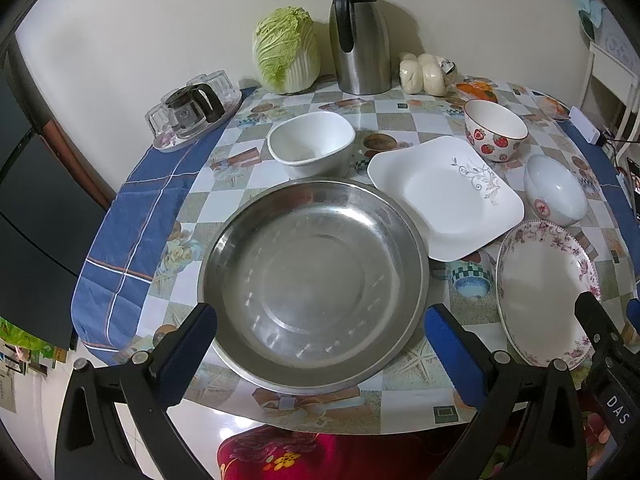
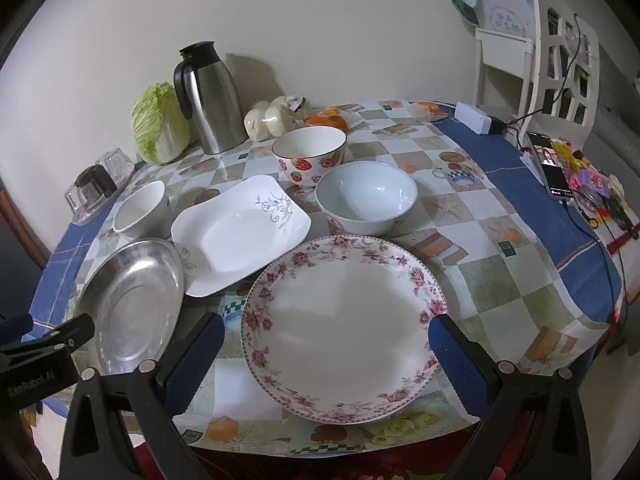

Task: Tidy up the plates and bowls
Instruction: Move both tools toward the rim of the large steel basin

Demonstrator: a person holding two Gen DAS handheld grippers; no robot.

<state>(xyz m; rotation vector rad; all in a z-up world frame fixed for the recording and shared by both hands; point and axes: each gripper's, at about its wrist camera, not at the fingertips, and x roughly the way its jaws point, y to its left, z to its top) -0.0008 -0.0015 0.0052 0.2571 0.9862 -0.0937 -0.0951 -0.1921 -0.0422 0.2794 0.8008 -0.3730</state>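
Stacking has not begun, we judge: the round steel basin (image 1: 314, 286), square white plate (image 1: 444, 196), floral-rimmed round plate (image 2: 344, 326) and three bowls lie separately on the desk (image 2: 500, 264). Our left gripper (image 1: 320, 354) and right gripper (image 2: 326, 364) hover, fingers spread wide, holding nothing.

Landmark: steel thermos jug (image 1: 360, 36), upright at the back of the table (image 2: 500, 240), close to the wall. Table covered with a checked oilcloth over blue cloth.

Left of the jug, just beside it: one napa cabbage (image 1: 286, 50). Further left, at the table edge: a tray (image 1: 196, 120) carrying a small glass pot with black handle and upturned glasses.

Right of the jug: bagged steamed buns (image 1: 424, 72), near it. Beyond the buns: an orange packet (image 2: 330, 117).

Far right of the jug: a white power bank (image 2: 474, 118), cabled, and a lit phone (image 2: 550, 166).
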